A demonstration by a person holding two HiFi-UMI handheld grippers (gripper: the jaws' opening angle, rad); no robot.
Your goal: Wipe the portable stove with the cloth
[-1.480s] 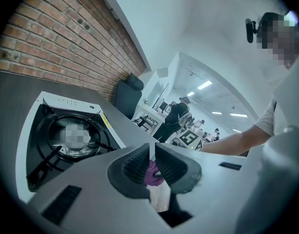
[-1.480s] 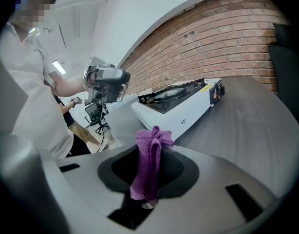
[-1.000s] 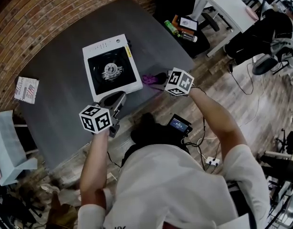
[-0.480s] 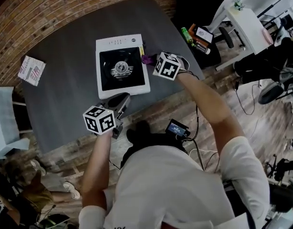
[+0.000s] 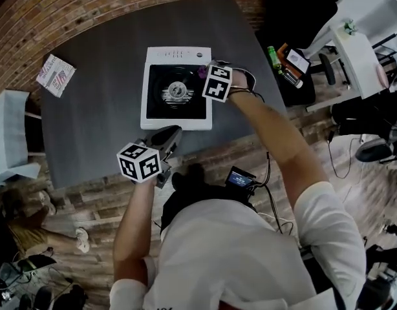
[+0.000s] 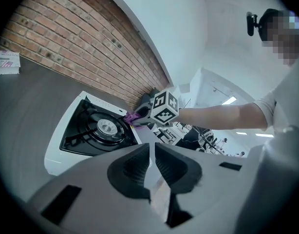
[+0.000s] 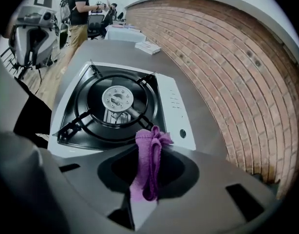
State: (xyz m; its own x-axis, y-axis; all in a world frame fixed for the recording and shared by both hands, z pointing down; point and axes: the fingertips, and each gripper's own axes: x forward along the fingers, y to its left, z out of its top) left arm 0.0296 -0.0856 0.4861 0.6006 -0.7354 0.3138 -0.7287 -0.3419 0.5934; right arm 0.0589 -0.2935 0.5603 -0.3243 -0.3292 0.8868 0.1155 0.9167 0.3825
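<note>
Right gripper view shows the right gripper [image 7: 148, 147] clamped on a bunched fold of the cloth [image 7: 145, 175] at the stove [image 7: 175, 104] edge, soft, limp and probably light, while the left gripper [image 6: 152, 152] sits nearly closed, empty.

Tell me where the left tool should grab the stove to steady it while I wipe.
Probably the white near rim of the stove, approached from the person's side, where the left tool points. That strip is bare and straight, well away from the right tool holding the cloth at the far right edge. The shut tool must open first.
</note>
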